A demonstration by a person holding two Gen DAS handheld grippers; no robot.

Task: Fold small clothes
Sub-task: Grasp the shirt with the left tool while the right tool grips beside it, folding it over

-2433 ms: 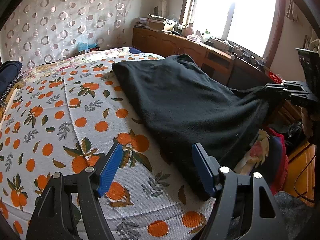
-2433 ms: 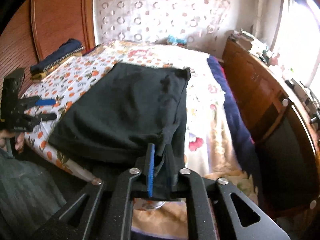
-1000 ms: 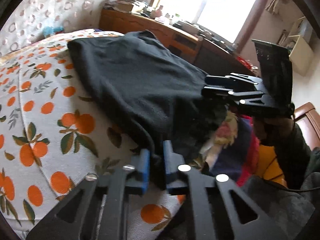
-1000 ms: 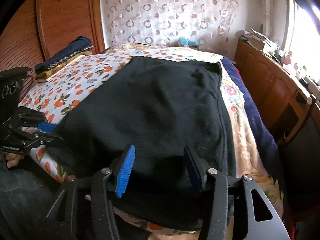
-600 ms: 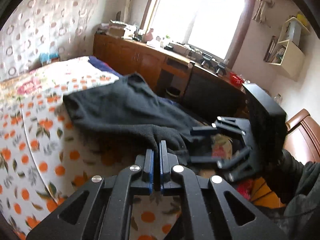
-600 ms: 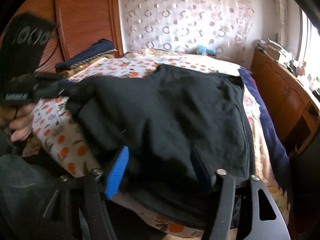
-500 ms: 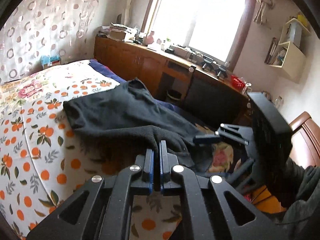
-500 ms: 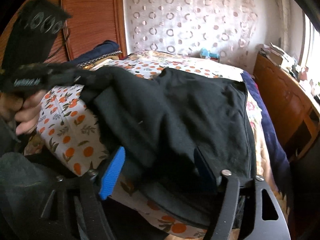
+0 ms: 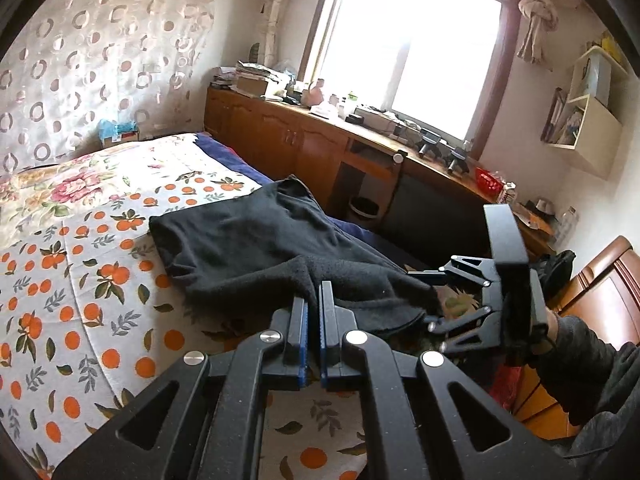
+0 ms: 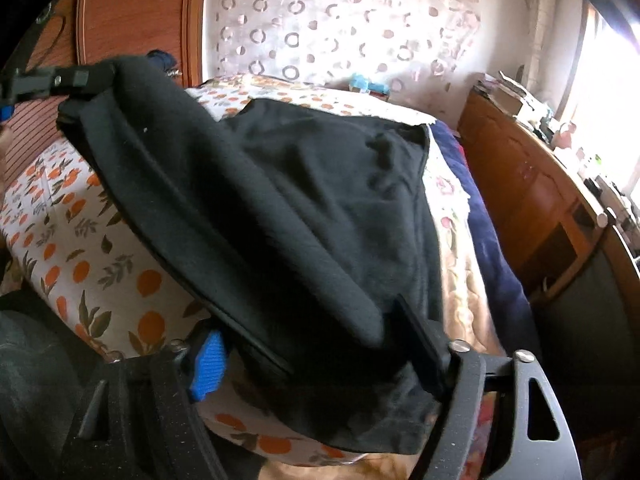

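Left tongs (image 9: 313,300) pinch the black garment (image 9: 256,248) – right tongs (image 10: 316,344) closing, fabric between.

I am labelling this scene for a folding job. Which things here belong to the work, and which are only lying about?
Belongs to the job:
- black garment
- left gripper, shut on its corner
- right gripper, jaws around its near hem
- bed, the work surface

Lying about:
- clutter on the cabinet
- blue packet by the curtain
- wall shelf
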